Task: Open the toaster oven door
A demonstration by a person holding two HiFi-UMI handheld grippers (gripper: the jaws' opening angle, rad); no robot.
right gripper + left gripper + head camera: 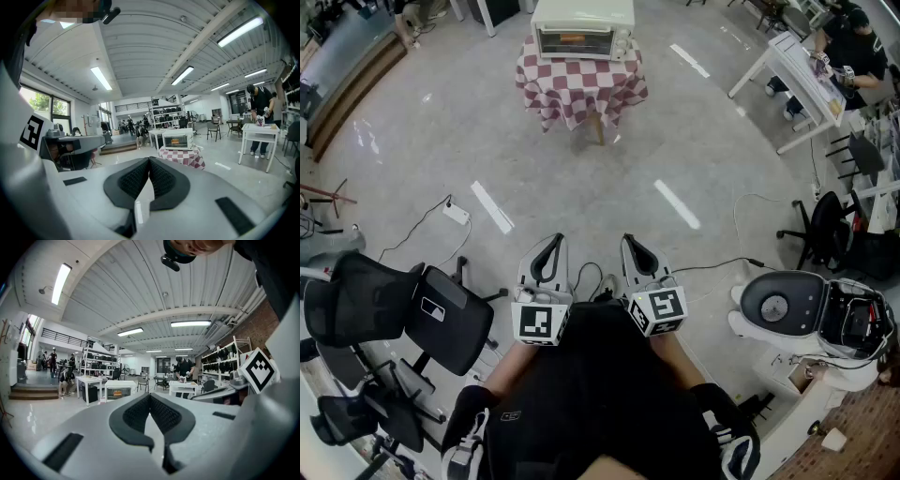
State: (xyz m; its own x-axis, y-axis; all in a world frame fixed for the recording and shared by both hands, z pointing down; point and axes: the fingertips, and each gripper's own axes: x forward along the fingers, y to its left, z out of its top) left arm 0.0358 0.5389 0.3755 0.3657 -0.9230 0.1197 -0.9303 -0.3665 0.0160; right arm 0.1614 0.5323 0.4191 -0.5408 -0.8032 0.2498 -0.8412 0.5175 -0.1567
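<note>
Gleaming floor [581,197] — checkered table [581,94], toaster oven [582,28]

At top centre, the toaster oven [582,28] shows a smooth cream shell and a glass door, set on a checked cloth [581,89]. The floor [581,187] is glossy grey. The left tool [555,240] and the right tool [628,240] look like matt grey plastic, with black dimpled pads [136,413].

The toaster oven [582,26] is a white, boxy countertop model that stands upright on a small table [581,92] draped in a red-and-white checked cloth. It fills most of the tabletop, with its front along the table's near edge, facing this way. Its door [569,43] is shut flat against the front; through the door's glass an orange glow or object shows inside. In the right gripper view the toaster oven [177,139] stands square-on, its controls on the front's right.
</note>
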